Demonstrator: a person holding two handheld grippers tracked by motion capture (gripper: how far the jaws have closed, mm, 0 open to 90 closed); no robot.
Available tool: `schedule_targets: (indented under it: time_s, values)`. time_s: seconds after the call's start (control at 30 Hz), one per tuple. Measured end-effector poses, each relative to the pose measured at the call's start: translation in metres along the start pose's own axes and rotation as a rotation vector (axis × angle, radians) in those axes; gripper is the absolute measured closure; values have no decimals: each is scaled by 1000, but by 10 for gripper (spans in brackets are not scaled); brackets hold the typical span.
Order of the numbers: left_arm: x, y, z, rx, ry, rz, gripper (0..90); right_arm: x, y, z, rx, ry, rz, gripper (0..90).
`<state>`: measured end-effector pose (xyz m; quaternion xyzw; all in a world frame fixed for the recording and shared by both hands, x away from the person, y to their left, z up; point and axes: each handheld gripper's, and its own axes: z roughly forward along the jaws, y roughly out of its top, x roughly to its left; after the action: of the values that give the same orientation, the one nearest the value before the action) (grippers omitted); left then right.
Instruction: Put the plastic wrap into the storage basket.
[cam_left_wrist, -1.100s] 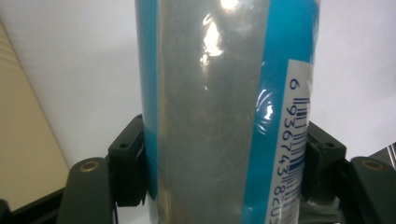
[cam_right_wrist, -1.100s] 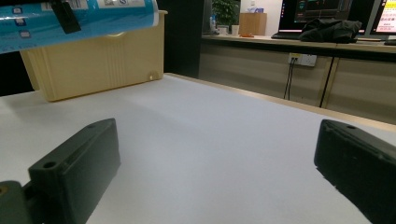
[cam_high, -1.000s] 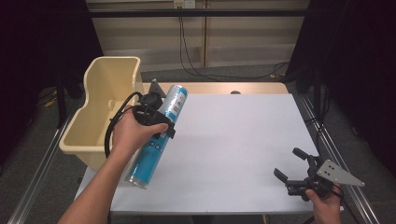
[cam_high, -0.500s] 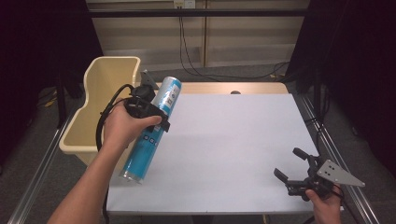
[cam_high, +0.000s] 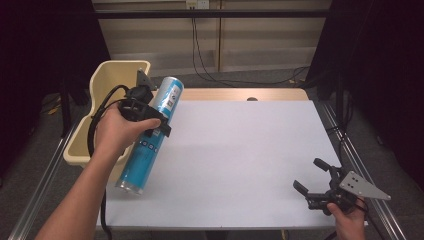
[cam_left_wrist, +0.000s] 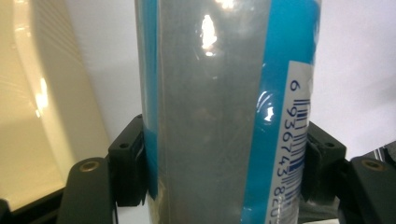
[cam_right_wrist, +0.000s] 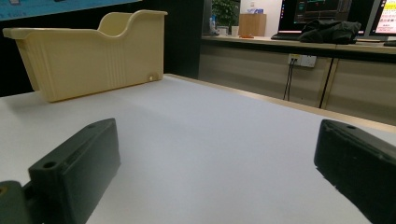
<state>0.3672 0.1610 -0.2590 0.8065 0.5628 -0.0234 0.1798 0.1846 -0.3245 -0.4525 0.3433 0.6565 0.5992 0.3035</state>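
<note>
Glossy blue-and-grey film wraps the tube (cam_high: 150, 137), a long stiff cylinder that I judge light but slippery. My left gripper (cam_high: 145, 116) clamps it across its width slightly above mid-length, both jaws pressed to the wrap; a hold near the middle limits swing. The tube is lifted and tilted, upper end toward 12 o'clock and lower end toward 7 o'clock, over the table's (cam_high: 240, 165) 9 o'clock edge, just beside the beige bin (cam_high: 107, 82). My left forearm enters from 7 o'clock, hand wrapped over the gripper body. My right gripper (cam_high: 320, 187) rests at 4 o'clock, jaws wide, holding nothing.
</note>
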Motion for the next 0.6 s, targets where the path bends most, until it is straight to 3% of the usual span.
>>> schedule_targets:
  time_s: [0.6]
  values:
    - [26, -6, -22, -13, 32, -41, 322, 0, -1, 1, 3, 2, 2, 0]
